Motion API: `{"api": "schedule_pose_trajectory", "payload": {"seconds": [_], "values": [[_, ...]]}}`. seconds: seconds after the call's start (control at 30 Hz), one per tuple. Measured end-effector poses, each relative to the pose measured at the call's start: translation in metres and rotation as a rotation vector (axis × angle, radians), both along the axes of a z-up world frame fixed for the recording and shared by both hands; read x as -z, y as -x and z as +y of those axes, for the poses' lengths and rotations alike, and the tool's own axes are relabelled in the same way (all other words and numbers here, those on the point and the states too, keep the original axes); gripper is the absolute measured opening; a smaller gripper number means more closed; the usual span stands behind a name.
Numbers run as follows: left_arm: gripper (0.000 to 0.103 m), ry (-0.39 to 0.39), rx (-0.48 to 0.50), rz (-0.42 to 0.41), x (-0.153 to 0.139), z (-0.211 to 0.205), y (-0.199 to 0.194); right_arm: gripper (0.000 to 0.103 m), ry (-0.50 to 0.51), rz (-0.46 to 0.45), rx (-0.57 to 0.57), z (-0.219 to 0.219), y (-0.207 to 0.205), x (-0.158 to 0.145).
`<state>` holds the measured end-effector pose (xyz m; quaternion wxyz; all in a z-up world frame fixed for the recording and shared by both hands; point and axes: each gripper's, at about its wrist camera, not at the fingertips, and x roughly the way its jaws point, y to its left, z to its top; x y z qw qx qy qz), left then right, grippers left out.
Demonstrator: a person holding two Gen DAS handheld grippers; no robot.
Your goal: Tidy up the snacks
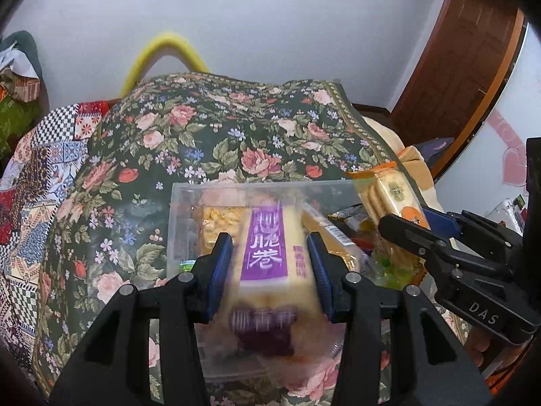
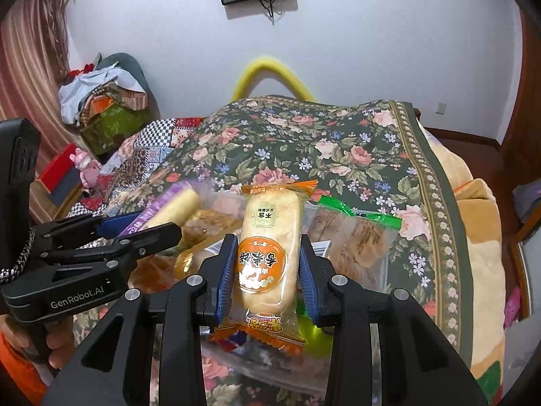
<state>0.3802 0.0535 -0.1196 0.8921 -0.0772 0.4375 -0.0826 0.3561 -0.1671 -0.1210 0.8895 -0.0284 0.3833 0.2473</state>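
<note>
I see glossy plastic film on the purple pack [image 1: 267, 253] and the orange pack [image 2: 268, 257], both crinkly at the seams. My fingers [image 1: 221, 270] are matt black plastic with ribbed blue pads and bright metal pins. Under the purple pack sits a clear, smooth plastic box [image 1: 182, 209] on a matt woven floral cloth [image 1: 203, 135].

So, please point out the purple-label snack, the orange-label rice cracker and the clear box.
purple-label snack [image 1: 263, 248], left wrist view, on its purple label.
orange-label rice cracker [image 2: 262, 264], right wrist view, on its round orange label.
clear box [image 1: 189, 189], left wrist view, on its far rim.
</note>
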Motion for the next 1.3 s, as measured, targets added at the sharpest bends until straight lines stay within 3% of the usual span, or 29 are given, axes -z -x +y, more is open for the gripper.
{"api": "schedule_pose_trajectory", "payload": {"seconds": [0.23,0.47,0.67,0.93,1.03,1.1,1.23,1.3], "values": [[0.045,0.002,0.002,-0.015,-0.005,0.001,0.003,0.034,-0.006,0.019,-0.005,-0.001,-0.004,0.003],[0.045,-0.02,-0.007,-0.09,-0.037,0.0,0.035,0.035,-0.026,-0.013,-0.002,-0.009,0.012,-0.015],[0.045,-0.027,-0.017,-0.197,-0.083,-0.003,0.082,0.035,-0.05,-0.098,-0.006,-0.022,0.049,-0.056],[0.046,-0.039,-0.049,-0.398,-0.154,-0.009,0.171,0.036,-0.12,-0.246,-0.023,-0.044,0.121,-0.12],[0.055,-0.062,-0.061,-0.462,-0.17,-0.015,0.201,0.043,-0.149,-0.304,-0.024,-0.054,0.151,-0.138],[0.066,-0.065,-0.071,-0.493,-0.177,-0.017,0.217,0.047,-0.162,-0.34,-0.022,-0.059,0.169,-0.147],[0.07,-0.066,-0.079,-0.542,-0.187,-0.023,0.244,0.064,-0.182,-0.393,-0.012,-0.067,0.194,-0.156],[0.082,-0.068,-0.087,-0.56,-0.19,-0.025,0.254,0.072,-0.193,-0.411,-0.002,-0.071,0.203,-0.157]]}}
